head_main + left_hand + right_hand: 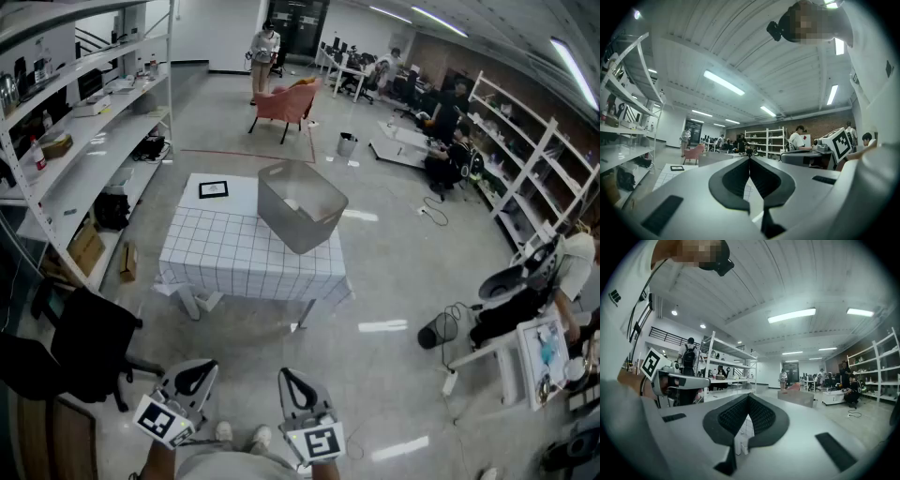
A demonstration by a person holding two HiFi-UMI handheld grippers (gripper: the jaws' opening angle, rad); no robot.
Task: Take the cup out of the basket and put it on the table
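A grey translucent basket (pixel 302 214) stands tilted on the right side of a table with a white checked cloth (pixel 234 253). A pale shape inside it (pixel 291 203) may be the cup; I cannot tell for sure. Both grippers hang low near the person's body, well short of the table. The jaws of the left gripper (pixel 197 370) (pixel 750 160) are shut with nothing between them. The right gripper (pixel 289 378) (pixel 748 398) is also shut and holds nothing. In the right gripper view the basket (pixel 796 397) shows far ahead.
A small black-framed card (pixel 213 188) lies on the table's far left corner. A long shelf rack (pixel 84 122) runs along the left, with a black office chair (pixel 89 347) near me. A pink armchair (pixel 286 103) and a standing person (pixel 264 56) are beyond the table. A cart (pixel 525 347) stands at right.
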